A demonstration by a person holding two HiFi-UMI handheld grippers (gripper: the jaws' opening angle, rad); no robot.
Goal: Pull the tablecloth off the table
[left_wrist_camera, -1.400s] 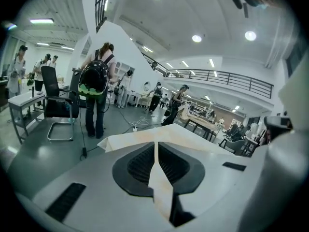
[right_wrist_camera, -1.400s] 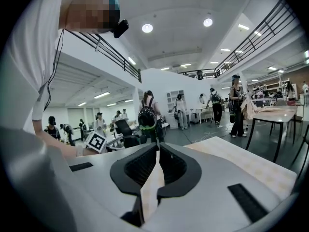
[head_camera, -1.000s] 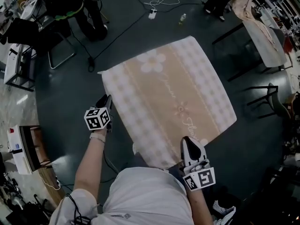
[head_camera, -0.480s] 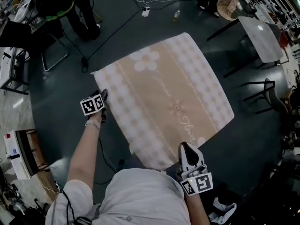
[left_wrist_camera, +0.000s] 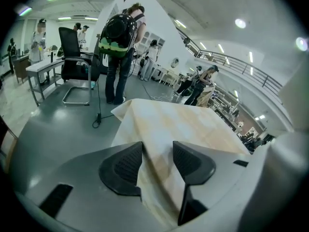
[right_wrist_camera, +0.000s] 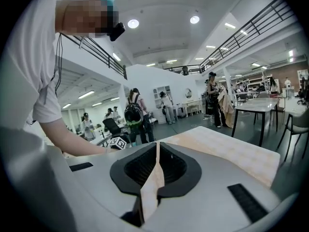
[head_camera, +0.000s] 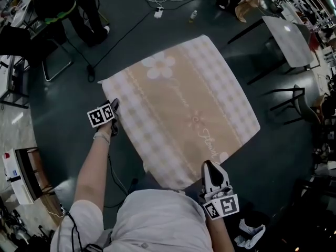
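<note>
A dark grey floor (head_camera: 273,156) runs wide round the worktop, which the tablecloth (head_camera: 184,109) hides. The beige cloth, checked along two sides with a white flower at the far end, lies spread flat, its corners pointing left, far, right and near.

To the cloth's left the floor is bare up to a chair (head_camera: 52,62) and a cable (head_camera: 126,35) that crosses toward a power strip (head_camera: 157,12) and a small bottle (head_camera: 193,16) at the far side. To the right there is open floor before a black chair (head_camera: 296,101), and a grey table (head_camera: 286,35) stands well apart beyond the far-right edge.

The left gripper (head_camera: 114,107) sits at the cloth's left edge, partway between the left and near corners. In the left gripper view its jaws are spread, having just been opening, and the hanging edge of the cloth (left_wrist_camera: 178,122) runs between them without being pinched. Beyond it a person with a backpack (left_wrist_camera: 118,37) stands by an office chair.

The right gripper (head_camera: 209,165) is at the near corner, close to the person's body. In the right gripper view its jaws are pressed together on a thin upright fold of the cloth (right_wrist_camera: 227,151), which stretches away flat past them.
</note>
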